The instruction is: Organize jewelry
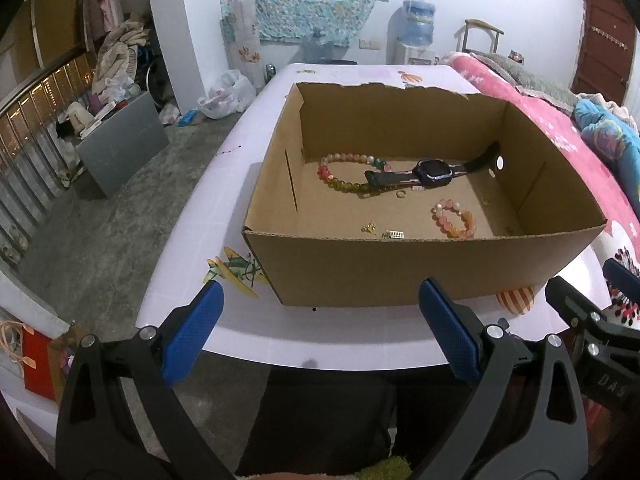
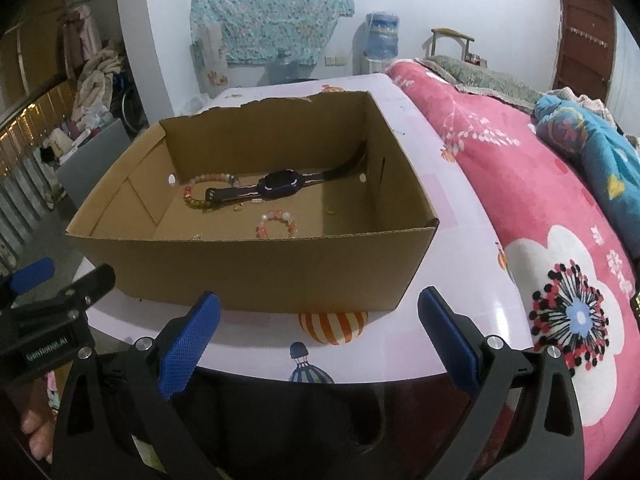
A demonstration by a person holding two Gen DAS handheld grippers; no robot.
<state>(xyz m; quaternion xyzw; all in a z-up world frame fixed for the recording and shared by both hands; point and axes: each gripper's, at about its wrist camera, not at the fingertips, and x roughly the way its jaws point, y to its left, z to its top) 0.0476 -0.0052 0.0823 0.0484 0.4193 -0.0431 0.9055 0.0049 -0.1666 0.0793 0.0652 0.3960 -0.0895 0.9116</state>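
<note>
Left gripper [image 1: 320, 332] hung before the cardboard box [image 1: 420, 268], jaws apart, empty. In the box: long bead bracelet [image 1: 344, 172] at left, watch [image 1: 434, 172] centre, small bead bracelet [image 1: 454, 218] toward right. Right gripper [image 2: 320, 336] likewise spread, empty. Judged: a pick not yet begun; next, reach over the box wall.

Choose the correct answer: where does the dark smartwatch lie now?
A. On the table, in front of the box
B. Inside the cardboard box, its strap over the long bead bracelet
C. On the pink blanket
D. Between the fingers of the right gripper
B: the smartwatch lies on the floor of the cardboard box, one strap end crossing the long bead bracelet; both grippers are open and empty.
</note>
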